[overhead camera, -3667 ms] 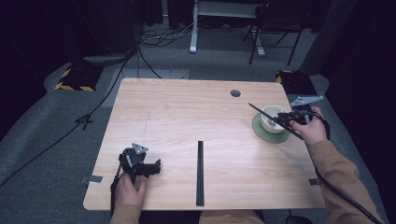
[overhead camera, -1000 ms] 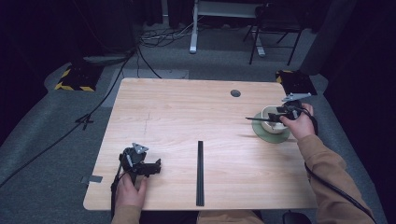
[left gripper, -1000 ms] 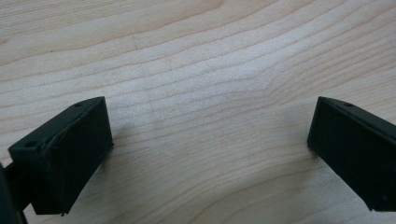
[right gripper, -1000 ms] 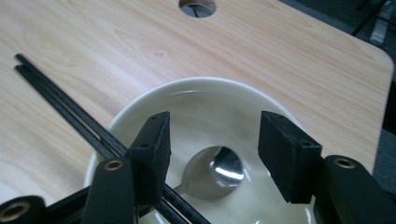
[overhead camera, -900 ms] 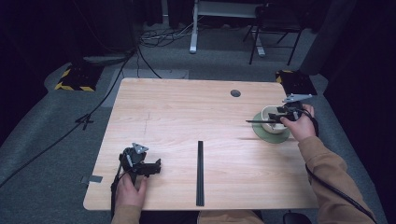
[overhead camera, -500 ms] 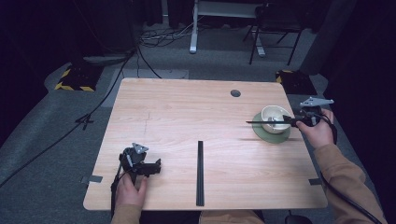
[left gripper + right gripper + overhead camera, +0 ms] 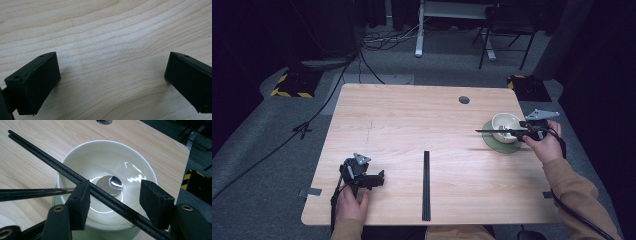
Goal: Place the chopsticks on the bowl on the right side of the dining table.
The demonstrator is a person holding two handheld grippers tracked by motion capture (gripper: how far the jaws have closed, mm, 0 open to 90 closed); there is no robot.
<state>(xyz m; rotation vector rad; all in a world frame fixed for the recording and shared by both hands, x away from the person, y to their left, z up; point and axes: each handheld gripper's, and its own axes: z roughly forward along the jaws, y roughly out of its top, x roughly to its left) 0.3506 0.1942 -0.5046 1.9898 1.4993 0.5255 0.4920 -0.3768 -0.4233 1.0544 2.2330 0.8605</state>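
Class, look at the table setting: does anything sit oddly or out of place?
Yes. A pair of black chopsticks lies slanted across the rim of the white bowl, passing between the right gripper's open fingers, with another dark stick crossing them.

High view looks down and fwd over the whole counter [image 7: 412, 115]; left tool cam sits close on bare wood; right tool cam – very near – shares the bowl [image 7: 107, 182] (also seen from above).
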